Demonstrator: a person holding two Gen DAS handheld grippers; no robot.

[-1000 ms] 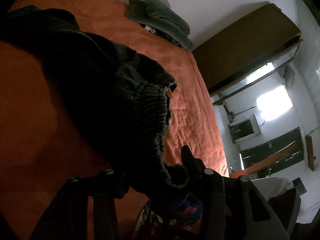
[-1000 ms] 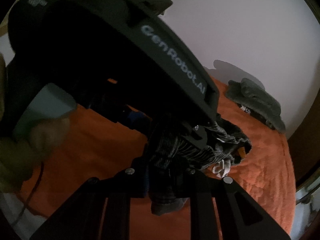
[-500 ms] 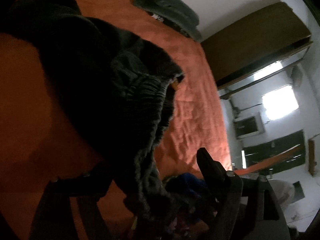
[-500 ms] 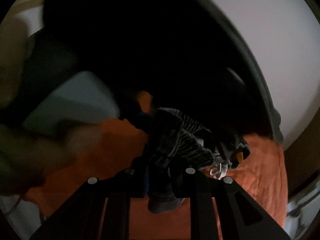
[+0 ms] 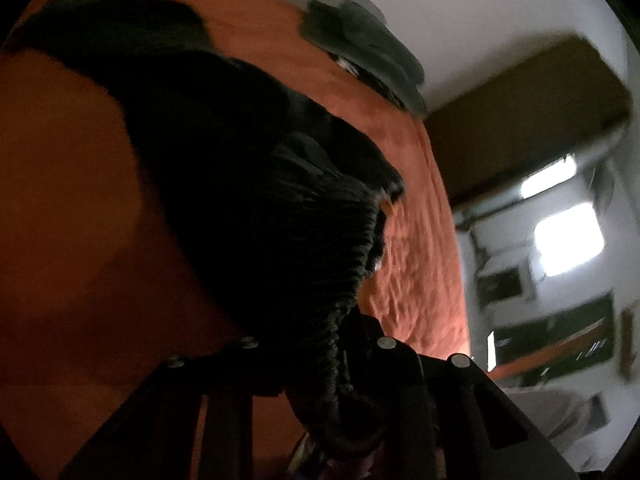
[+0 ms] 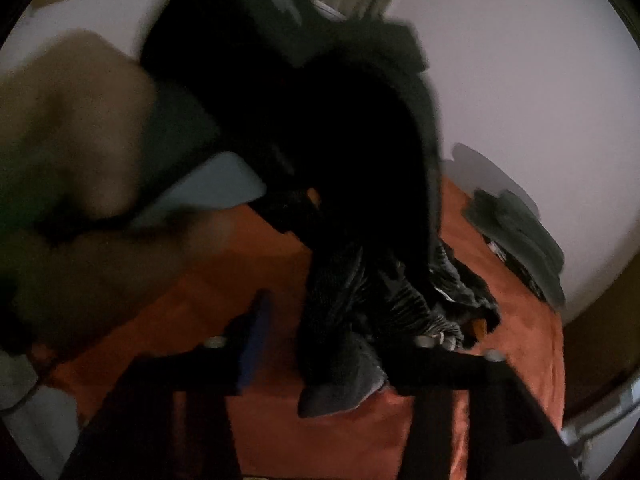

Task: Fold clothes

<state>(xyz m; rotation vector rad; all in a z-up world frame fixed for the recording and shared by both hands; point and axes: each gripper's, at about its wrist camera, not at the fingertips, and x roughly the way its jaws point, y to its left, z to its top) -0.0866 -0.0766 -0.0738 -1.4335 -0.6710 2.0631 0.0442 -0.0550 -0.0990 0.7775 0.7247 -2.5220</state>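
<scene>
The left hand-held gripper, jaws just closed, pinches the ribbed band of a dark garment hanging over the orange bed, while the right hand-held gripper, jaws just parted, flanks the cloth loosely, with folded grey clothes by the far wall.

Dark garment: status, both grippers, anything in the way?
Left gripper just closed on the dark garment's ribbed edge. Right gripper just opened, cloth between its fingers. Orange bedspread below; folded grey pile far off.
</scene>
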